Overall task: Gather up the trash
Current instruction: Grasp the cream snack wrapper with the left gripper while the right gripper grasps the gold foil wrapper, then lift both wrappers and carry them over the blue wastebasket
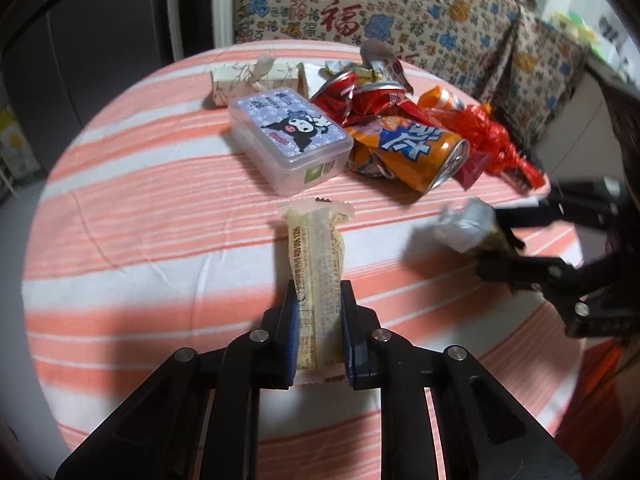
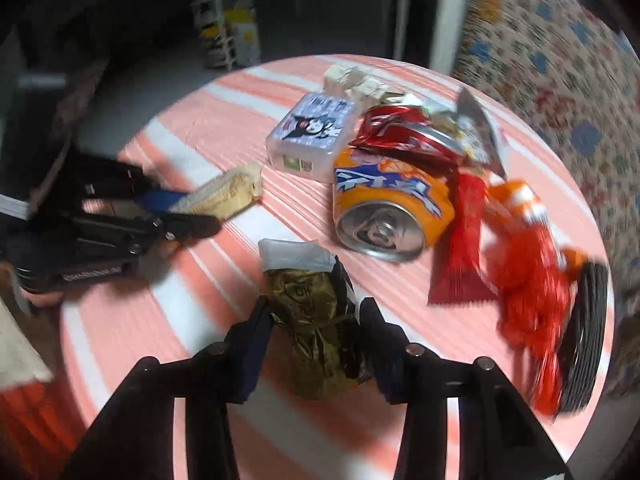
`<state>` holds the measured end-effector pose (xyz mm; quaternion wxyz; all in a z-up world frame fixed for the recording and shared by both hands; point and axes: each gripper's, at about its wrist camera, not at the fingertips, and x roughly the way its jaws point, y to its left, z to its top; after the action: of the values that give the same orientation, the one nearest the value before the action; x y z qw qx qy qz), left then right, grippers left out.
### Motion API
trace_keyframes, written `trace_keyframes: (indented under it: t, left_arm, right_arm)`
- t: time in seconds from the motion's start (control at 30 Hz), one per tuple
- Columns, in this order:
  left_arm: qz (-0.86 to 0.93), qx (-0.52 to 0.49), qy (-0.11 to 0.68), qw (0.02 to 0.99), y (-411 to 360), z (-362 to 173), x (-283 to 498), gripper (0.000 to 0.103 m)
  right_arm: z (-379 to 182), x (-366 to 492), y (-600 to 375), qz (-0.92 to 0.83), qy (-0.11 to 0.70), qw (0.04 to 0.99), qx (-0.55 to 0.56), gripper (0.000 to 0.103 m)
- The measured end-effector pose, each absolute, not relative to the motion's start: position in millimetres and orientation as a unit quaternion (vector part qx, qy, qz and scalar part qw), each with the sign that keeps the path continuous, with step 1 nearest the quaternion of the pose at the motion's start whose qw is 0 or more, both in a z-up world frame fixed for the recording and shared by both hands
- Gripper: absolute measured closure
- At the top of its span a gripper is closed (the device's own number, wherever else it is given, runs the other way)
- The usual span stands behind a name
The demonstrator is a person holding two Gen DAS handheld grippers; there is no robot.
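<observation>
A pale yellow snack wrapper (image 1: 318, 248) lies lengthwise on the striped tablecloth (image 1: 160, 208), its near end clamped between the blue pads of my left gripper (image 1: 319, 286). In the right wrist view that wrapper (image 2: 228, 192) sticks out of the left gripper (image 2: 200, 208) at the left. My right gripper (image 2: 314, 304) is shut on a crumpled gold-and-black wrapper (image 2: 316, 320) with a white torn top. From the left wrist view the right gripper (image 1: 496, 240) holds that wrapper (image 1: 464, 224) slightly above the cloth, with a shadow under it.
Beyond both grippers lies a heap: a clear plastic box with a cartoon sticker (image 1: 288, 136), a dented orange can (image 2: 384, 208), a crushed red can (image 1: 360, 100), a red packet (image 2: 460, 264), red ribbon (image 2: 528, 280) and a patterned paper pack (image 1: 256, 76). A patterned sofa (image 1: 400, 8) stands behind the round table.
</observation>
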<state>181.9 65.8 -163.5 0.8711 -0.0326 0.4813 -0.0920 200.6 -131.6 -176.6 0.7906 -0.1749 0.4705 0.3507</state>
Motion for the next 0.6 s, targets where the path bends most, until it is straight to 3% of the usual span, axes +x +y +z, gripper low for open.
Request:
trace_keyframes:
  t: [0.23,0.43,0.53,0.6]
  left_arm:
    - [-0.11,-0.059,0.474,0.872,48,-152,165,0.087]
    - [-0.087,-0.022,0.467,0.88,20,-162,158,0.086]
    - [-0.079,-0.02,0.458,0.885,19,-169,158,0.082]
    - [-0.078,-0.01,0.456,0.886,18,-170,159,0.08]
  right_arm:
    - [-165,172,-167,0.308,0.48,0.82,-0.048,0.06]
    - [-177,153,-178,0.207,0.467,0.856,-0.08,0.058]
    - [-190,154,-175,0.188,0.432,0.877,-0.092,0.047]
    - [-202,161,-179,0.179,0.438,0.877,-0.083,0.028]
